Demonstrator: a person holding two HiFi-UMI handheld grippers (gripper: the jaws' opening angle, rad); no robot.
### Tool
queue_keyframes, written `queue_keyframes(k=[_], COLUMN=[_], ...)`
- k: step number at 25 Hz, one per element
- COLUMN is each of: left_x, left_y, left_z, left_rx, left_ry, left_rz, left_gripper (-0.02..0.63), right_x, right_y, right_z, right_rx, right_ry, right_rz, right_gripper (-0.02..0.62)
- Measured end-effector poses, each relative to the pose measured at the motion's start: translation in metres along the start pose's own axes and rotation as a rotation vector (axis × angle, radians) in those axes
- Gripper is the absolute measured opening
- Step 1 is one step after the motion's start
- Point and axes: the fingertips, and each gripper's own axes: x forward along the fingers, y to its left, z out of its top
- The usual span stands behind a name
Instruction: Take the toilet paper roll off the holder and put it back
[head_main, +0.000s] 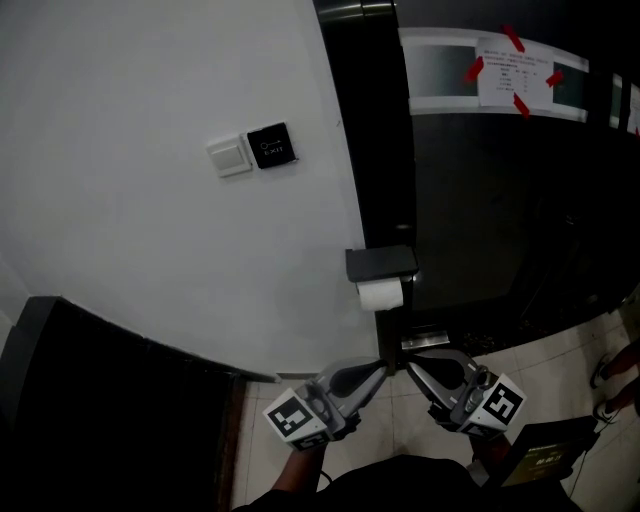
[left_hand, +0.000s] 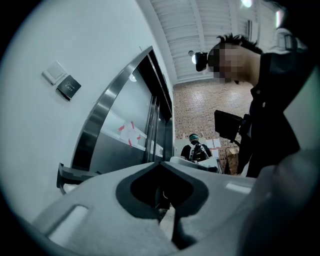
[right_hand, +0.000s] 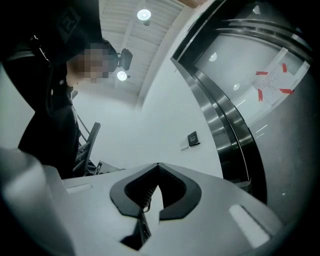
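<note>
A white toilet paper roll (head_main: 380, 294) hangs under a dark holder (head_main: 381, 264) fixed to the white wall beside a steel door frame. Both grippers point up toward it from just below. My left gripper (head_main: 382, 366) is shut with nothing between its jaws, its tip a little below the roll. My right gripper (head_main: 408, 364) sits close beside it on the right, also shut and empty. In the left gripper view the jaw tips (left_hand: 161, 162) meet, and the holder (left_hand: 67, 175) shows at the left. In the right gripper view the tips (right_hand: 158, 164) meet as well.
A white switch (head_main: 229, 156) and a black wall panel (head_main: 271, 146) sit higher on the wall. A dark door (head_main: 500, 220) carries a taped paper notice (head_main: 515, 75). A dark counter (head_main: 100, 400) stands lower left, a box (head_main: 545, 455) lower right. A distant person (left_hand: 196, 147) stands beyond.
</note>
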Motion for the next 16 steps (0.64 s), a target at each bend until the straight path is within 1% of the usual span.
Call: queue_keyframes(k=[9,16], left_x=[-0.0045,-0.0012], left_y=[-0.0068,0.0009], left_z=[0.0030,0.0054], left_rx=[0.006,0.005], left_ry=[-0.005,-0.004], left_rz=[-0.004,-0.012], left_gripper=[0.000,0.000], right_x=[-0.0018,0.0023], right_y=[0.0049,-0.0035], right_z=[0.0000,-0.0029], right_rx=[-0.009,-0.003], right_ry=[0.003,0.013], right_rz=[-0.015,-0.020], right_gripper=[0.001,0.000])
